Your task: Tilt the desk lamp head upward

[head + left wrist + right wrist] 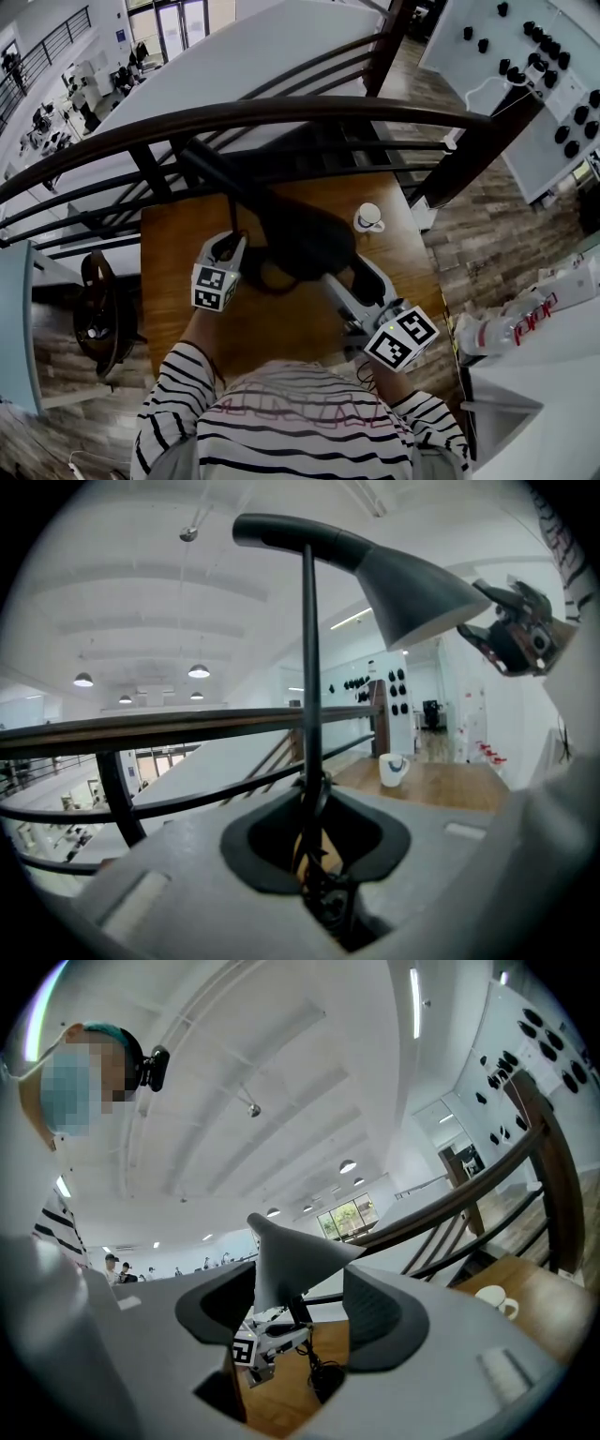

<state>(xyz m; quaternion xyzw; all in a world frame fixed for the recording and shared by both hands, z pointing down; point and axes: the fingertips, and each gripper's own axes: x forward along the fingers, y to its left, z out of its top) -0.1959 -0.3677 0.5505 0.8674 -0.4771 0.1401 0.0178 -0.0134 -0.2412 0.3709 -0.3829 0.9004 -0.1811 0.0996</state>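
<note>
A black desk lamp stands on the wooden table (173, 244), its cone head (305, 239) seen from above. In the left gripper view the thin upright stem (309, 667) runs up to the head (412, 583). My left gripper (230, 246) (314, 855) is shut on that stem low down. My right gripper (361, 281) (300, 1288) sits at the head's right end, and the cone (281, 1260) fills the gap between its pads. From the left gripper view the right gripper (497, 625) shows at the shade's rim. The left gripper (262, 1340) shows below the cone.
A white mug (368, 217) (392, 769) (494, 1299) stands at the table's far right. A dark curved railing (281, 114) runs just behind the table. A white board with black knobs (534, 56) is at the upper right, and bottles (511, 323) lie on a white surface to the right.
</note>
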